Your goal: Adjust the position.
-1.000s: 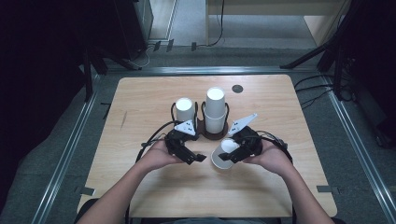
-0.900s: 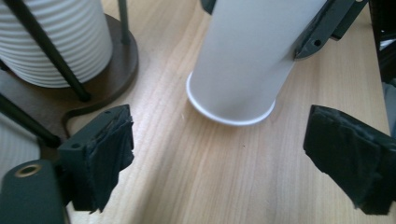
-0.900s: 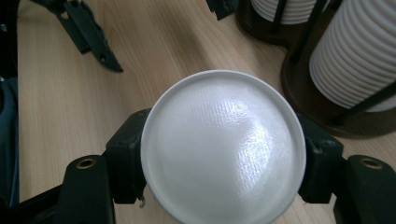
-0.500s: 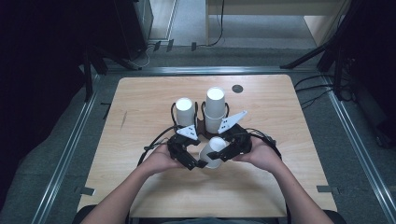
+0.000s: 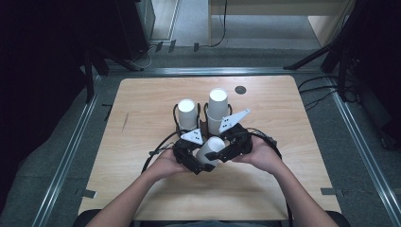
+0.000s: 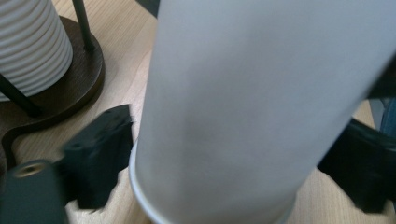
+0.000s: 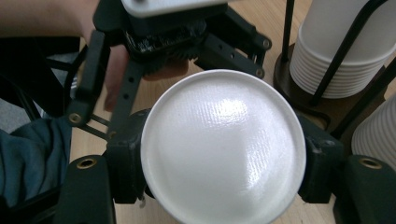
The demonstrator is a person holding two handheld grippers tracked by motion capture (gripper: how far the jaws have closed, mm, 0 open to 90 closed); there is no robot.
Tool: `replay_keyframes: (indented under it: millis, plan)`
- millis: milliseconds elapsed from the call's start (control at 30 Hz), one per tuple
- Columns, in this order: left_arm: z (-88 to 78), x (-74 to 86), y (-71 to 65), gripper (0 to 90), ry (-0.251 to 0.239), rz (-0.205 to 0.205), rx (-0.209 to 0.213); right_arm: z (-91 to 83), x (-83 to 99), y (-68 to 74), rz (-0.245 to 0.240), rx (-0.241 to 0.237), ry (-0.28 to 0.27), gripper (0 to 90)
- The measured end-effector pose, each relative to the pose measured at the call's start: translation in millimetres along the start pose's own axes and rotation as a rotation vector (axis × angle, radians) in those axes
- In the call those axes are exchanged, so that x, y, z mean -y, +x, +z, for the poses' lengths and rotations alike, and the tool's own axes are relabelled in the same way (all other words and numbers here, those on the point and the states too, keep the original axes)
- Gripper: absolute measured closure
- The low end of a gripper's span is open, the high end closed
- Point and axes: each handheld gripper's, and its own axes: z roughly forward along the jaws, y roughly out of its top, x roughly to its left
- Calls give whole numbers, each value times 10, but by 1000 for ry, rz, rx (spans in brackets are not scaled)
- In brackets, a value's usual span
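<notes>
1. Holding one white paper cup (image 5: pixel 211 150) between us, we have both grippers meeting at the middle of the table (image 5: pixel 293 198), just in front of the cup holder (image 5: pixel 202 126).
2. Compared with a second ago, the cup has moved: then it sat in the right gripper (image 5: pixel 226 152) alone, off to the right, and the left gripper (image 5: pixel 193 161) was apart from it. Now the two have closed in on each other.
3. In the right gripper view, our jaws are clamped on either side of the cup (image 7: pixel 223 148), whose flat bottom faces the camera.
4. In the left gripper view, the cup wall (image 6: pixel 261 107) stands between the black jaws, one on each side of it; they look pressed against it (the near edge is blurred, so we judge this rather than see it plainly).
5. Behind, two stacks of cups (image 5: pixel 217 109) stand in the dark wire holder, the right stack taller.
6. We judge this to be a hand-over, or two cups being pulled apart, since both tongs now grip one body.
</notes>
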Motion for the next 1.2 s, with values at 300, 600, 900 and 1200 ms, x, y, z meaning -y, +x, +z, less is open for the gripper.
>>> replay_keyframes:
  millis: [300, 600, 900, 1200]
  plan:
    - [-122, -53, -4, 270, -5, 47, 3, -75, -3, -40, 46, -33, -51, 327]
    - [-179, -72, 5, 302, 22, 55, 3, -76, 13, -45, 35, -18, -49, 249]
    - [-380, -54, 112, 298, 31, 37, -26, -150, 72, -37, -11, 27, -23, 203]
    - [-530, -91, 141, 294, 98, 55, -51, -101, 178, -20, -50, 44, 45, 210]
